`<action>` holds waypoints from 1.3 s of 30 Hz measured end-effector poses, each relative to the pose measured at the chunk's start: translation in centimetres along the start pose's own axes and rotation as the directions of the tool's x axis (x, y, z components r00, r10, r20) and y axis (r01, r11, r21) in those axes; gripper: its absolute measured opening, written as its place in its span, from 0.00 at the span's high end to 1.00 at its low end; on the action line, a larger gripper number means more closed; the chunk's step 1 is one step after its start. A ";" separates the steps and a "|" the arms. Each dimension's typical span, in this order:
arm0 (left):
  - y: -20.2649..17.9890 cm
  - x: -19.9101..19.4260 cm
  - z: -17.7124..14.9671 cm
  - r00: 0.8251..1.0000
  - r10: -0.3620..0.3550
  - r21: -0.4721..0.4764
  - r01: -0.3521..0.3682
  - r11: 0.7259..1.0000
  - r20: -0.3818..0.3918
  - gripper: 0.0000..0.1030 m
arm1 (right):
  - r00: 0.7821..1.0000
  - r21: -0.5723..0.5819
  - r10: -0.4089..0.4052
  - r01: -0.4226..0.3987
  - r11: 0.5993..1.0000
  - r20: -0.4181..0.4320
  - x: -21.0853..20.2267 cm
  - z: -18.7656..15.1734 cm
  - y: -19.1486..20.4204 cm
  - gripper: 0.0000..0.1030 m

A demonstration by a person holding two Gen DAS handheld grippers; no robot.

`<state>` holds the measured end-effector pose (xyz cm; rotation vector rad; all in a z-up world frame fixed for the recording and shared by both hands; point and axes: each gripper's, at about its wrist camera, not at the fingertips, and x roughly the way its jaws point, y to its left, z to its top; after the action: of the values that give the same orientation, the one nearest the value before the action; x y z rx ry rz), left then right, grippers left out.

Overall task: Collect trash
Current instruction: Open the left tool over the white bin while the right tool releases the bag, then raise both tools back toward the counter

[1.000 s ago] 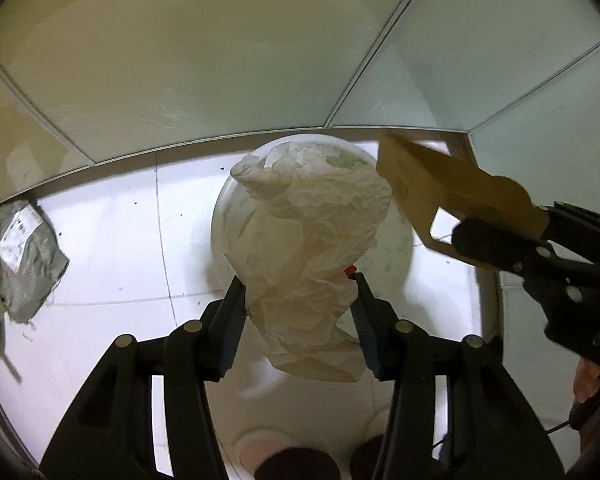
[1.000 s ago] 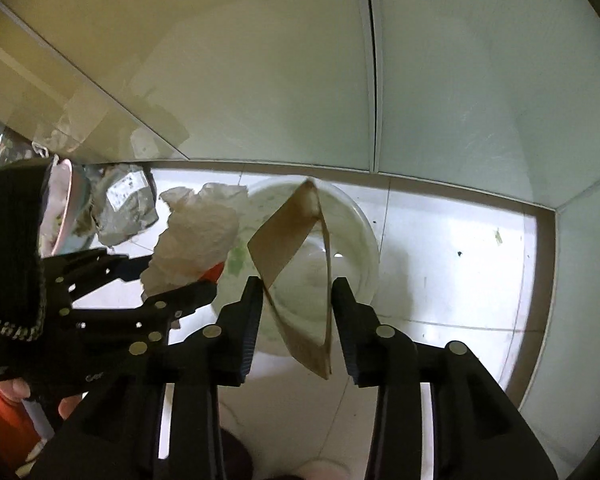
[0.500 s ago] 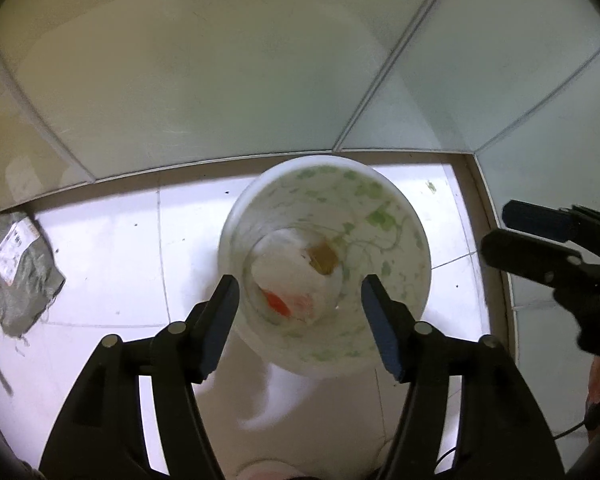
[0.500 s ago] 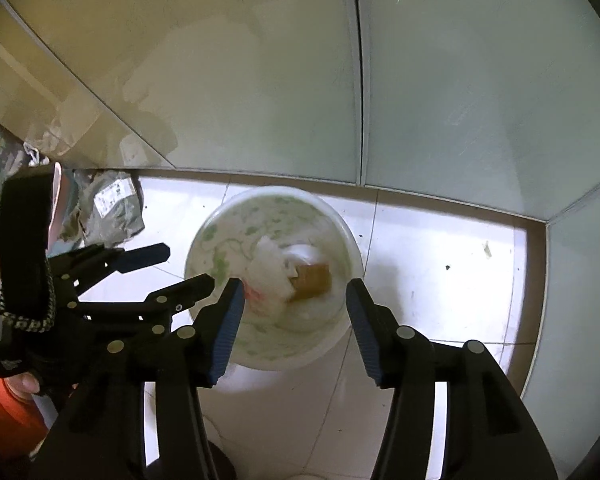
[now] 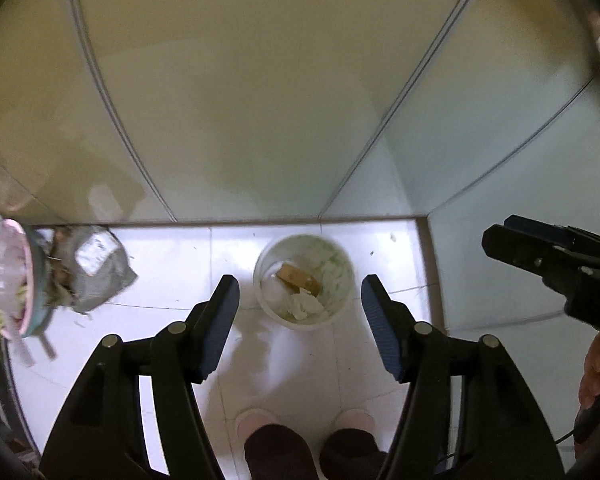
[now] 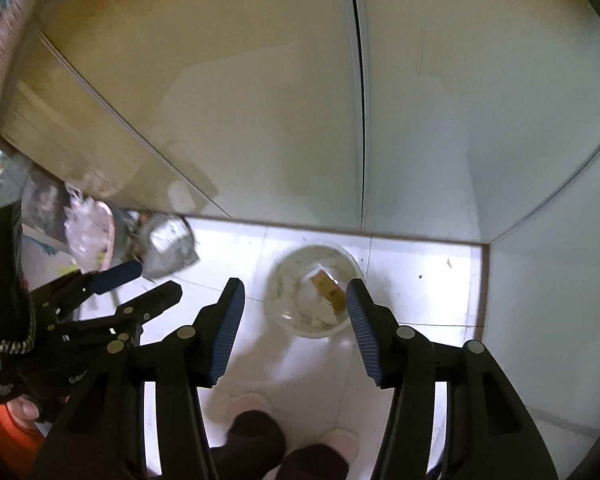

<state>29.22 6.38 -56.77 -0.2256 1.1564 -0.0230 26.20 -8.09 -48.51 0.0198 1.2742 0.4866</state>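
The bin (image 5: 304, 286) stands on the floor (image 5: 172, 264) near the wall corner, holding brown card (image 5: 300, 278) and crumpled paper (image 5: 304, 304). Left gripper (image 5: 300, 322) and right gripper (image 6: 294, 326) hang spread, empty. Only the left view shows the grey bag (image 5: 96, 272) clearly.

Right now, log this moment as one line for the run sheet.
left gripper: jaws open, empty | right gripper: jaws open, empty | bucket: on floor, holds crumpled paper and cardboard piece | grey bag: uncollected

cardboard (image 5: 299, 278) in bin (image 5: 342, 307), bag (image 5: 98, 274) left
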 end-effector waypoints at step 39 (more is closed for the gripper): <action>-4.9 -45.6 23.0 0.839 -0.006 0.064 -0.035 0.997 0.544 0.06 | 0.772 0.039 -0.164 0.178 0.983 0.614 -41.1 16.0 10.6 0.31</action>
<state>32.17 11.50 -5.79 -0.1444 0.5828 0.0134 28.87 -9.30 -3.24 0.0408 0.6119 0.2951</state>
